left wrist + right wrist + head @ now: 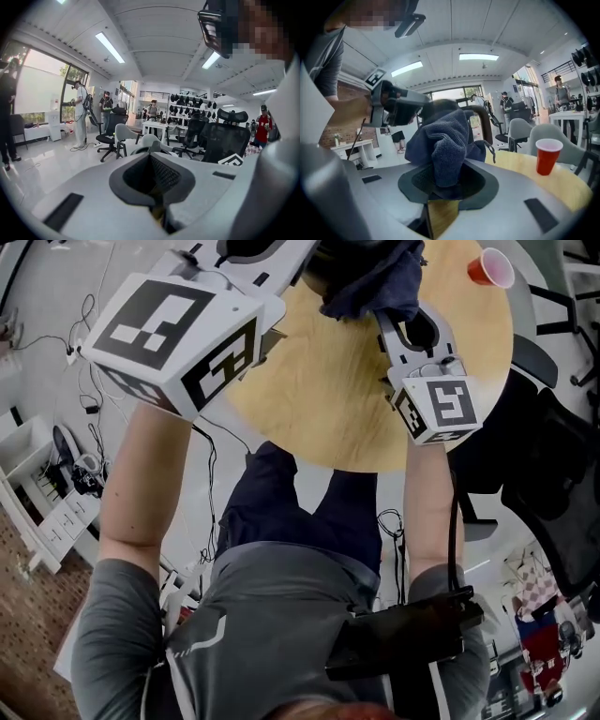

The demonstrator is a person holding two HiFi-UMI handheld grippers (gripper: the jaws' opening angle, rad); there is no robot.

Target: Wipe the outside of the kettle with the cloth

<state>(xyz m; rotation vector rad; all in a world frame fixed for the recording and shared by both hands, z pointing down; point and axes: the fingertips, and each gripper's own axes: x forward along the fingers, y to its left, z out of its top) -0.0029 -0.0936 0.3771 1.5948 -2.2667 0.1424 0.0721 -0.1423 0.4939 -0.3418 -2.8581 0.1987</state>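
A dark blue cloth (373,282) (444,143) hangs bunched from my right gripper (403,313) (446,174), which is shut on it above the round wooden table (328,399). The cloth lies against the dark kettle (317,266), mostly hidden behind it; the kettle's curved handle (486,123) shows to the cloth's right. My left gripper (255,247) (401,110) reaches the kettle from the left. In the left gripper view its jaws (151,161) stand together with nothing visible between them, and the kettle is out of that view.
A red plastic cup (490,266) (547,155) stands on the table's far right. A black office chair (553,465) sits right of the table. Cables and a white shelf unit (37,493) are on the floor at left. People and chairs stand farther off.
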